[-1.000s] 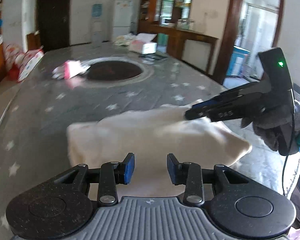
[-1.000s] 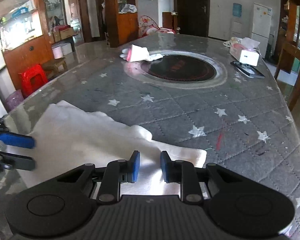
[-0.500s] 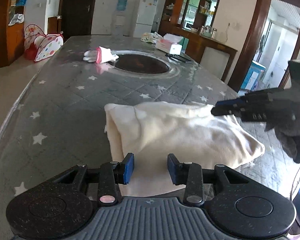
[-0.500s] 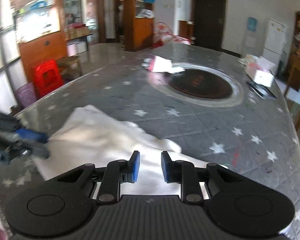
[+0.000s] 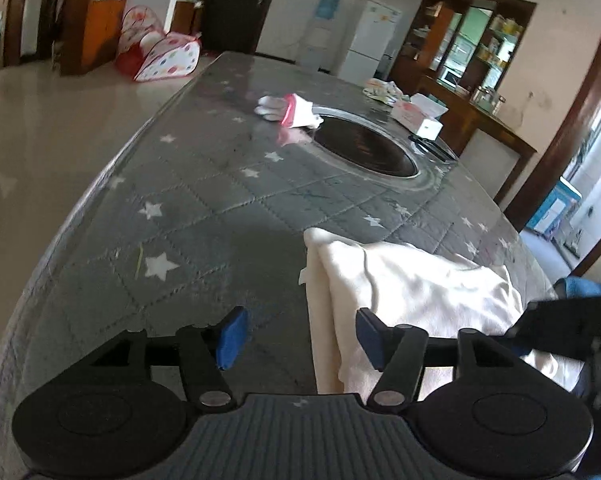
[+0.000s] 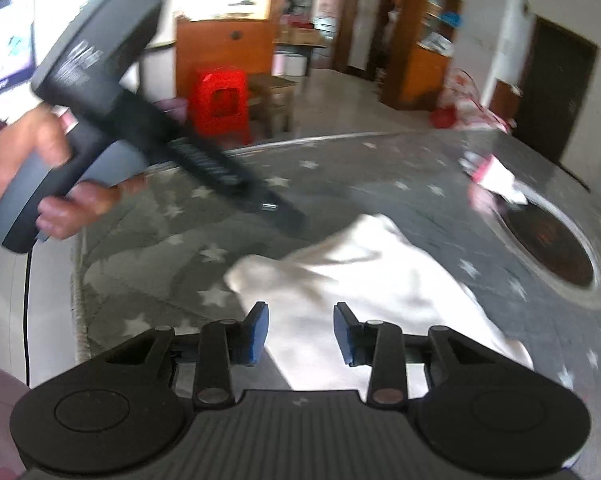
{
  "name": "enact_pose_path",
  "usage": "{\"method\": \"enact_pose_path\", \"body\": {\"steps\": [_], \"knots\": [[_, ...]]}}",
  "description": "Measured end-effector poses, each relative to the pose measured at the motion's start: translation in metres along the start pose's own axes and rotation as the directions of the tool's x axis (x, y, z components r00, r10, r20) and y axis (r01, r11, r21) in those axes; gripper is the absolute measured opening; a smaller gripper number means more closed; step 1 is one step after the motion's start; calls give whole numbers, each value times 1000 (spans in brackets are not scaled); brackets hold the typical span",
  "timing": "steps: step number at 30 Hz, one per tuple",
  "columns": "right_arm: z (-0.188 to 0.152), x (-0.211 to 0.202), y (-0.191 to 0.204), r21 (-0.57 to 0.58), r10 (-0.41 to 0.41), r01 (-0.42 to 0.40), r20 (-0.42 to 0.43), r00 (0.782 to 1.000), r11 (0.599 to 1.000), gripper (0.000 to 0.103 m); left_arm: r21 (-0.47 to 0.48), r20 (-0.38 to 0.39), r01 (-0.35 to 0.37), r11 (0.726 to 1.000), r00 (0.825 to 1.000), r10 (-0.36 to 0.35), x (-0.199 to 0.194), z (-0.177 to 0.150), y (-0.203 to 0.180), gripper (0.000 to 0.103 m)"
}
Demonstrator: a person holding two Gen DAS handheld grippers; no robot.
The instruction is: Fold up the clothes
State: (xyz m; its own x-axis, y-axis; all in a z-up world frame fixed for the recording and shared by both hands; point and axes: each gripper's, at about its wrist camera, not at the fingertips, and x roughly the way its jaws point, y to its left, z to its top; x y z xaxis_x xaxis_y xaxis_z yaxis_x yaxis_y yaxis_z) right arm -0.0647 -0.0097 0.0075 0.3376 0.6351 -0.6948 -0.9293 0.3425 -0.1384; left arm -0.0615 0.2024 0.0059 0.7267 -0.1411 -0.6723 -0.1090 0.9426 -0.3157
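Left gripper (image 5: 296,338): jaws opening, nothing pinched between the blue pads; the left pad hangs over bare star-print table (image 5: 204,216), the right pad over the left edge of the cream folded garment (image 5: 412,292). So the cloth lies to the right of and ahead of these jaws, its near-left edge running away from the camera, roughly along the pointing line. The garment sits at the near end of the table, well apart from the round dark inset (image 5: 364,148) and the pink-and-white gloves (image 5: 288,110) further up. In the right wrist view the left gripper (image 6: 288,212) is held in a bare hand (image 6: 40,168), its tip just off the garment's far-left corner, not touching as far as the motion blur lets me tell. Right gripper (image 6: 300,332): jaws also opening, empty, hovering directly over the garment (image 6: 360,288), which spreads ahead and to the right; its long axis seems to run from near-right up to far-left, though the blur makes that a rough read. The right jaws are the nearer pair, already centred over cloth; the left pair only straddles an edge. Judgement: the next fold turns on each gripper taking an end of that long axis, left gripper needs to shift right onto the fabric.
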Motion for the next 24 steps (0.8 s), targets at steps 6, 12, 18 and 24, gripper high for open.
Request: {"method": "enact_pose_path", "body": {"steps": [6,12,18,24], "knots": [[6,25,31,-124,-13,11,-14,1000,992,38,-76,-26,45,996,999,-47,2,-1,4,71],[4,35,37,-122,-54,51,-21,998,991,18,-145,-52,91,985,994,-99,9,-4,5,74],[8,15,10,51,-10,8,39,999,999,4,-251,-62,106,962,990,-126,15,-5,9,79],[11,-6,-11,157,7,-22,95,995,987,4,-322,-69,162,933,979,-193,22,-2,5,78]]}}
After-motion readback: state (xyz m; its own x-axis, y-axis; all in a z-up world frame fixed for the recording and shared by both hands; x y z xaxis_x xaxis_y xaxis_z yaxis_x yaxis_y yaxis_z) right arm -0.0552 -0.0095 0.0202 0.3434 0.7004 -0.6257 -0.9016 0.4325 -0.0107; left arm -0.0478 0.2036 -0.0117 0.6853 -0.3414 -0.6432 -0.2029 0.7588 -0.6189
